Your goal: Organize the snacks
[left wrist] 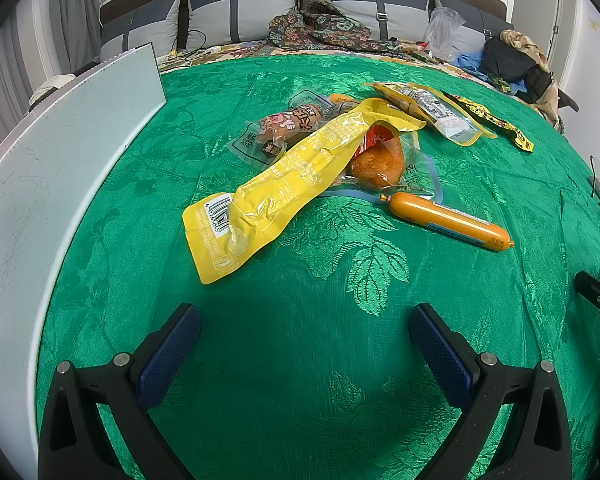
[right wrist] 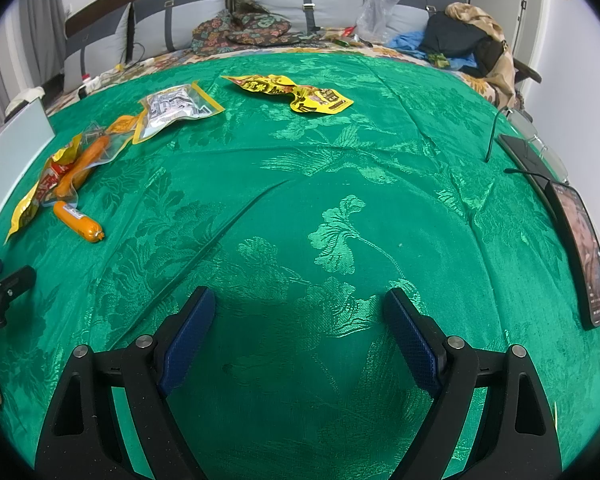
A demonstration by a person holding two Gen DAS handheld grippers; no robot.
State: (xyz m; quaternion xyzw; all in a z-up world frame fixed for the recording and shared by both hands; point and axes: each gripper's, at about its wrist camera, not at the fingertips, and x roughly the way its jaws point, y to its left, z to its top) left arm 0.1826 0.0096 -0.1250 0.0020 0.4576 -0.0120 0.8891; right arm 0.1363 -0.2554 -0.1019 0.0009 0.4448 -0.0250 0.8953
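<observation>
Looking through the left wrist camera, I see my left gripper (left wrist: 304,320) hovering over the green cloth (left wrist: 300,360) with its blue-padded fingers (left wrist: 172,344) spread wide and nothing between them. Ahead of it lies a loose heap of snacks: a long yellow packet (left wrist: 284,184) with a barcode at its near end drapes over a clear pack holding an orange-brown piece (left wrist: 380,162), and a brown sausage pack (left wrist: 284,126) sits just behind. An orange sausage stick (left wrist: 452,216) lies beside the heap on the right, apart from my fingers. Farther back rest a yellow-edged clear pouch (left wrist: 432,114) and a thin yellow-black wrapper (left wrist: 496,122). A white board (left wrist: 60,168) stands along the left edge of the cloth.

Switching to the right wrist camera, my right gripper (right wrist: 300,316) also hangs over bare cloth, its fingers (right wrist: 412,344) parted and holding nothing. The sausage stick (right wrist: 78,222) and the heap lie far to the left, the clear pouch (right wrist: 176,110) behind them, and the yellow-black wrapper (right wrist: 292,94) sits alone near the far middle. A phone (right wrist: 584,252) and eyeglasses (right wrist: 540,144) lie at the right edge.
</observation>
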